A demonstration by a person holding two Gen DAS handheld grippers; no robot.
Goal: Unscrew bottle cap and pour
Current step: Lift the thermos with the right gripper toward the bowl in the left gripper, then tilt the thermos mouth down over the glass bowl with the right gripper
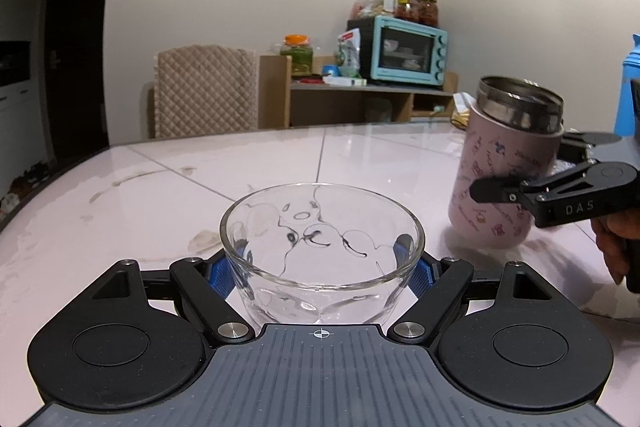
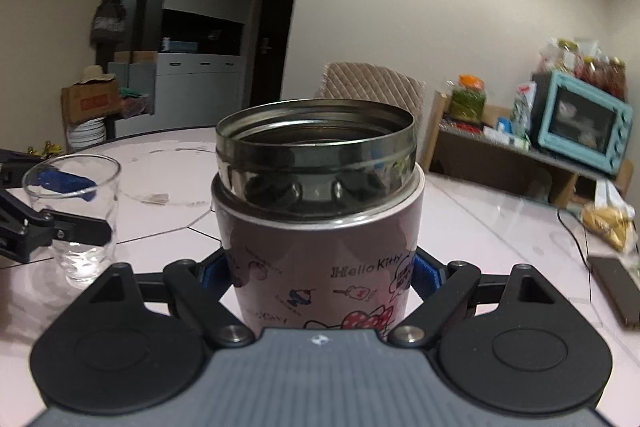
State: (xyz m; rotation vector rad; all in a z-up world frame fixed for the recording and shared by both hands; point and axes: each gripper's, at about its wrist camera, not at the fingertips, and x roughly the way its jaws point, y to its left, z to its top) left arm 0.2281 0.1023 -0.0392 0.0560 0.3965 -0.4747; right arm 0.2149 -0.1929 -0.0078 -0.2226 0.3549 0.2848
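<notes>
A clear glass [image 1: 320,283] stands on the pale table [image 1: 160,195], and my left gripper [image 1: 320,259] is shut on it, a blue pad pressing each side. To its right a pink Hello Kitty bottle [image 1: 504,187] leans slightly to the left, its steel mouth uncapped. My right gripper [image 1: 532,167] is shut on the bottle's body. In the right wrist view the bottle [image 2: 320,247] fills the centre between the blue pads of my right gripper [image 2: 320,275]. The glass [image 2: 80,211] sits at the left in my left gripper [image 2: 74,205]. No cap is in view.
A person's hand [image 1: 616,239] holds the right gripper's handle. A quilted chair [image 1: 206,91] stands behind the table. A shelf holds a teal oven [image 1: 408,53] and jars. A snack bag [image 2: 608,223], a cable and a dark flat object [image 2: 616,291] lie at the table's right.
</notes>
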